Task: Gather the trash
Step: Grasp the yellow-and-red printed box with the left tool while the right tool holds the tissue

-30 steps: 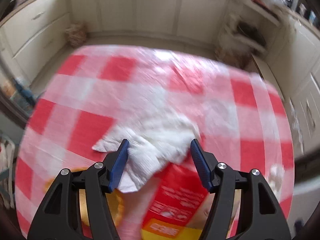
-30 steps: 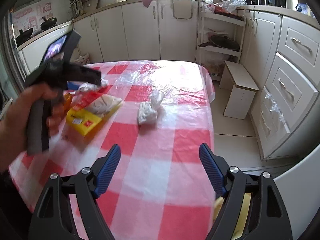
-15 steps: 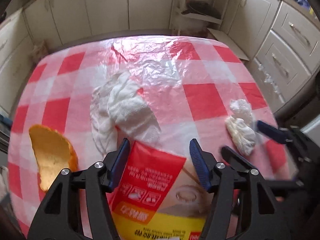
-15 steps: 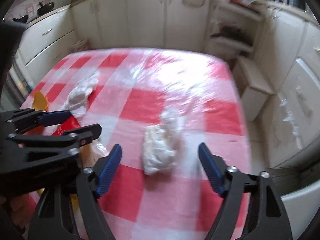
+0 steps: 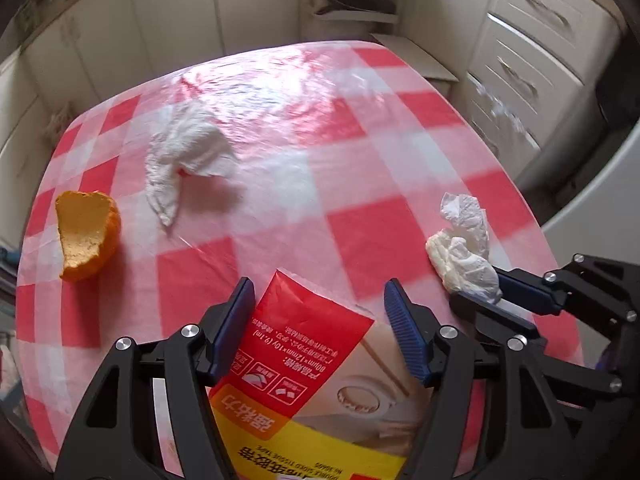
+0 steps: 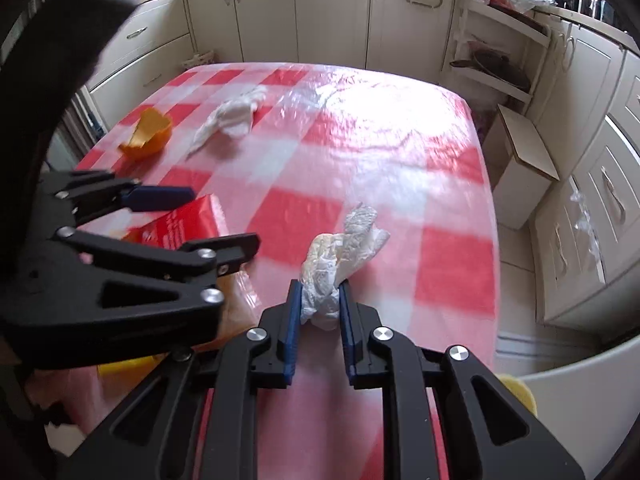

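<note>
- Right gripper (image 6: 320, 306) pinched on a crumpled wad of tissue (image 6: 340, 256), blue pads pressed against its near end; rest of the wad pokes out toward 1 o'clock over the red-and-white checked tablecloth (image 6: 452, 268).
- Left gripper (image 5: 320, 306) spread wide, straddling the far end of a red and yellow packet (image 5: 304, 368) without touching it.
- Seen from the left wrist: wad of tissue (image 5: 466, 252) at 3 o'clock, right gripper (image 5: 496, 292) clamped on it.
- Orange peel (image 5: 86, 234) at 9 o'clock near the cloth's edge, cupped side up.
- Loose white paper towel (image 5: 182, 156) at 11 o'clock, well apart from the packet, near the peel.
- White cabinets (image 6: 332, 12) beyond the table.
</note>
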